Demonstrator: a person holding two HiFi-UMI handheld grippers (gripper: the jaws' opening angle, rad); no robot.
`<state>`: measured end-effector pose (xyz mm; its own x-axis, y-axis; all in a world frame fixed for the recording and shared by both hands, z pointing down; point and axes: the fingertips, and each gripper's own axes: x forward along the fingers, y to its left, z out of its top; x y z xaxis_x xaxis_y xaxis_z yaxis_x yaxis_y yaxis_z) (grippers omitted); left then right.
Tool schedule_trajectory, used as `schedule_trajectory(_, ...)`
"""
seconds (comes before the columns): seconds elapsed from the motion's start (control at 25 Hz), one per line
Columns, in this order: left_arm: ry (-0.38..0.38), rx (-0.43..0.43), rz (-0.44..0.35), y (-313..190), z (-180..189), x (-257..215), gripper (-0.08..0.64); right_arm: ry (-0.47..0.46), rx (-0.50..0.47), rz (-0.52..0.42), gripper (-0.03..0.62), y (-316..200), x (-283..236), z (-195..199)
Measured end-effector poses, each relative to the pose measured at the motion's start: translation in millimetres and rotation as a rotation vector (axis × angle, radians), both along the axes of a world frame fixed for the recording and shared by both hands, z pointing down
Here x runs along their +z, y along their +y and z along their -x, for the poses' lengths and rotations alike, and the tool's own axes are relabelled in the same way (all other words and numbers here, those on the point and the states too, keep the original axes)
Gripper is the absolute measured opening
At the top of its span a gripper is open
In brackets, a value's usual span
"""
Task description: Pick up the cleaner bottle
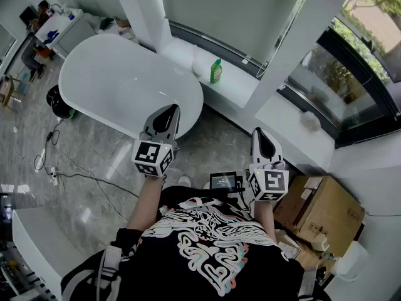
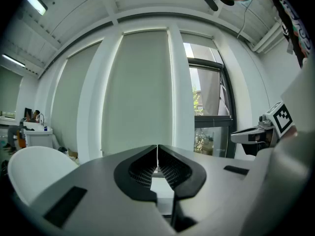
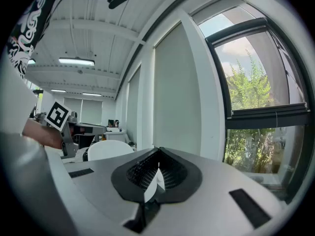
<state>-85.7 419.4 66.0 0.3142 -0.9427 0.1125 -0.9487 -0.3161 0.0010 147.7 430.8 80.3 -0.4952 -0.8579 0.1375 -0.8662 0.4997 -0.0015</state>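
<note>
Since your left claw (image 1: pixel 173 110) and right claw (image 1: pixel 256 132) are both clenched on nothing, the small green plastic cleaner bottle (image 1: pixel 215 71) stands untouched at twelve o'clock, upright on the white window ledge (image 1: pixel 238 83) behind the glossy white oval bathtub (image 1: pixel 119 80). Expect it to be light, smooth, slightly squeezable and probably slippery; grip the body below the neck.

cleaner bottle (image 1: pixel 215 71): label too small to read | bathtub (image 1: pixel 113 74): near rim partly hidden behind left gripper (image 1: pixel 171 110) | small screen (image 1: pixel 223 180) by the chest: display too small to read | person's torso (image 1: pixel 207 249): cut off by lower edge of head view | cardboard box (image 1: pixel 322 209): print unreadable | far seated person (image 1: pixel 32 46): too small for details
</note>
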Motion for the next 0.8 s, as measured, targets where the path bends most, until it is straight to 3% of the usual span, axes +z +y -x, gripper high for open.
schedule_trajectory(0.48,-0.005,0.035,0.004,6,-20,3,0.023,-0.016,0.012,-0.007,0.028,9,-1,-5)
schedule_trajectory(0.8,-0.017,0.051,-0.002,4,-32,3,0.023,-0.054,0.001,0.036,0.028,9,11,-13)
